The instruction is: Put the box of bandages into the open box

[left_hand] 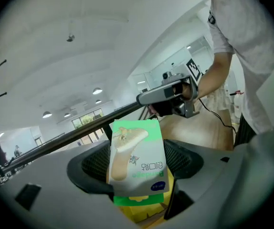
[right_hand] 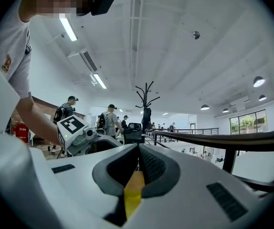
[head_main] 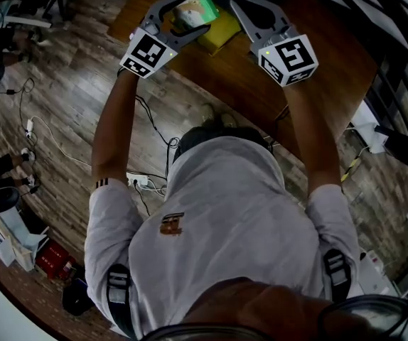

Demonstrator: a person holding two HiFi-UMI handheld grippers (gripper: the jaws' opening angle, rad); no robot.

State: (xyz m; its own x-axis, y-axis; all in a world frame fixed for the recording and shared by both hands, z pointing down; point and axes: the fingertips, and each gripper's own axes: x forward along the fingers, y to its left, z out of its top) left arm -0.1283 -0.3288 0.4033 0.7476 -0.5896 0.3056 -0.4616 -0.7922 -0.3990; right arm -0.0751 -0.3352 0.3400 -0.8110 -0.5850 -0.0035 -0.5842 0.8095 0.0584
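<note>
Box of bandages (left_hand: 137, 156): glossy green card, flat rectangle, clamped in left tongs (head_main: 190, 18) above yellow open box (head_main: 222, 34), mostly hidden, by wooden surface's (head_main: 261, 84) near edge. Right tongs (right_hand: 138, 151) closed; yellow sliver in slit, pinch unclear.

the box of bandages (left_hand: 138, 163), green and white with a plaster pictured on its face, stands upright, clamped in the left tongs (head_main: 192, 16), just above the yellow box (head_main: 219, 34) on the tabletop (head_main: 261, 84).
</note>
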